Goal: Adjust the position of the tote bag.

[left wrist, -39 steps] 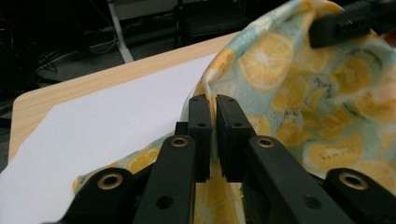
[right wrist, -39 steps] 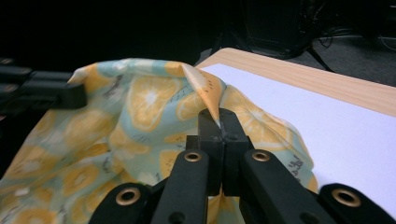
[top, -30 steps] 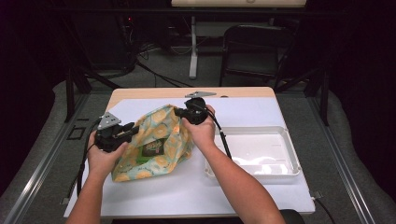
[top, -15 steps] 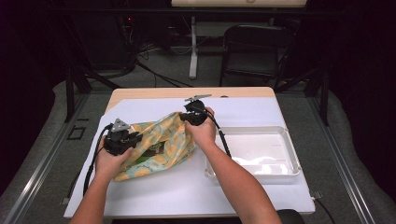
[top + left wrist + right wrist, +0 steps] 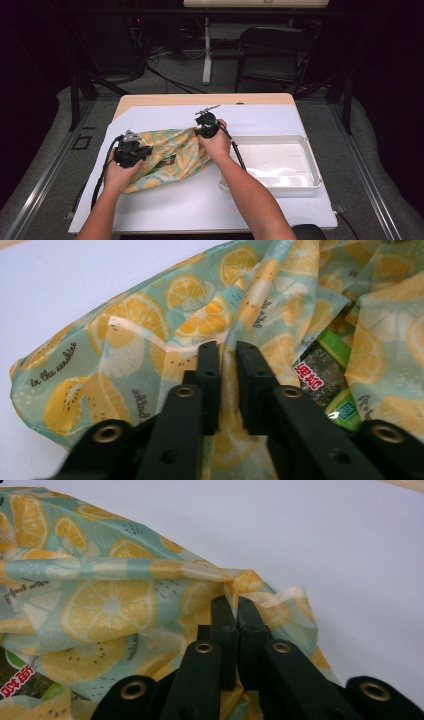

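Thin lemon-print bag [image 5: 167, 157] lies on white table [image 5: 200, 200] left of tray [image 5: 310, 175]; left gripper [image 5: 227, 352] jaws have just been closing, film between them, pinching its rim; right gripper [image 5: 235, 605] clenched on the far edge; risk: slick film slips out, or green packet [image 5: 325, 385] slides out the mouth; packet mostly covered, label partly readable; bag's other contents hidden.
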### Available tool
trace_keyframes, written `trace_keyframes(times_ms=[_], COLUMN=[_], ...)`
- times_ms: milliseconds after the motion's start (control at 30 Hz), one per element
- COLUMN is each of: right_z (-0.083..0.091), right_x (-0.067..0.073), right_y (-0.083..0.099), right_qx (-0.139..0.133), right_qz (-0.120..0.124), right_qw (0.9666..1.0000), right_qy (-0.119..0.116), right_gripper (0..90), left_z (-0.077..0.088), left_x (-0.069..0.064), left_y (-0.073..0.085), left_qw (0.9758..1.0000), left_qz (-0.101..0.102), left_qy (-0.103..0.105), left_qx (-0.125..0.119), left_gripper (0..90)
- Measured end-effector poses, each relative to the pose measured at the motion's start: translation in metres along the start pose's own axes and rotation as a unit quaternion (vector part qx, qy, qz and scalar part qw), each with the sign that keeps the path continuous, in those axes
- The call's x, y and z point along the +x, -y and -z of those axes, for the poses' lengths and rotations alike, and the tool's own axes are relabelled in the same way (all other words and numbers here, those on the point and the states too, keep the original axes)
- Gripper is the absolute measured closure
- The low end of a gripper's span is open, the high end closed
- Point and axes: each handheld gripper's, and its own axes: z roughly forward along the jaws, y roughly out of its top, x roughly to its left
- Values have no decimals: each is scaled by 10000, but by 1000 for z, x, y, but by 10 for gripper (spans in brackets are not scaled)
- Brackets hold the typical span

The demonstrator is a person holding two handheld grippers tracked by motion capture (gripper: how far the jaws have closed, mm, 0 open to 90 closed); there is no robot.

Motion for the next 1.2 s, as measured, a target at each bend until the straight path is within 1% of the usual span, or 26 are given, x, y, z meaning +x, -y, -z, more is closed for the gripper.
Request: trace_keyframes(times_ms=[33, 67, 100, 167, 233, 267, 300, 333, 433, 467, 533, 567, 633, 667, 700, 767, 800, 867, 900, 967, 1033, 1067, 1100, 1133, 1167, 1200], right_z=[0, 0, 1, 2, 3, 3, 3, 4, 3, 3, 3, 3, 3, 2, 2, 3, 3, 3, 3, 3, 3, 4, 5, 5, 5, 7], right_x=[0, 1, 1, 1, 1, 1, 1, 1, 2, 2, 2, 2, 2, 2, 1, 1, 1, 1, 2, 2, 2, 2, 2, 2, 3, 3], right_y=[0, 0, 0, 0, -1, -1, -1, -1, -1, -1, -1, -1, -1, -1, -1, -1, -1, -1, 0, 0, 1, 1, 1, 1, 2, 2], right_qx=[38, 2, 0, -30, -53, -104, -108, -36, -75, -95, -96, -88, -98, -139, -124, -97, -86, -79, -103, -98, -129, -135, -108, -97, -157, -137], right_qz=[40, 10, -9, -12, -14, -56, -62, -11, -27, -44, -50, -53, -61, -76, -71, -42, -31, -26, -41, -26, -49, -54, -32, -14, -55, -46], right_qw=[10000, 10000, 10000, 10000, 10000, 9999, 9999, 10000, 10000, 9999, 9999, 9999, 9999, 9999, 9999, 9999, 9999, 9999, 9999, 9999, 9999, 9998, 9999, 9999, 9997, 9997], right_qy=[22, 2, -3, -10, -24, -43, -48, -45, -45, -55, -45, -60, -34, -35, -47, -52, -69, -87, -98, -105, -104, -117, -119, -138, -166, -204], right_gripper=[886, 886, 886, 884, 881, 880, 880, 879, 878, 878, 877, 876, 875, 874, 873, 869, 867, 865, 863, 860, 855, 851, 846, 836, 820, 798], left_z=[2, 6, 11, 19, 28, 30, 31, 32, 26, 22, 14, 10, 3, 1, -3, -8, -11, -17, -19, -24, -29, -30, -32, -33, -34, -35], left_x=[1, 1, 1, 1, 0, -1, -3, -4, -11, -13, -16, -18, -20, -20, -21, -22, -22, -24, -25, -27, -26, -25, -24, -23, -22, -21], left_y=[-1, -2, -4, -7, -12, -14, -15, -16, -17, -17, -15, -14, -12, -11, -10, -8, -7, -5, -4, -3, 0, 0, 1, 2, 3, 3], left_qw=[10000, 9999, 9995, 9986, 9975, 9973, 9972, 9973, 9973, 9977, 9981, 9983, 9982, 9983, 9984, 9980, 9978, 9970, 9966, 9960, 9961, 9963, 9960, 9960, 9964, 9964], left_qz=[24, 63, 95, 118, 78, 54, 16, -61, -234, -267, -433, -450, -498, -488, -489, -552, -577, -650, -687, -738, -737, -711, -732, -727, -695, -688], left_qy=[31, 38, 113, 174, 181, 254, 337, 386, 484, 483, 420, 375, 306, 293, 260, 170, 150, 88, 13, -84, -83, -80, -99, -99, -101, -99], left_qx=[-34, -144, -289, -482, -682, -693, -666, -624, -498, -401, -116, -9, 128, 128, 143, 264, 287, 411, 460, 504, 468, 480, 496, 501, 481, 486], left_gripper=[737, 710, 691, 645, 581, 555, 534, 519, 491, 482, 463, 461, 453, 450, 447, 440, 439, 432, 432, 426, 426, 426, 422, 417, 417, 416])
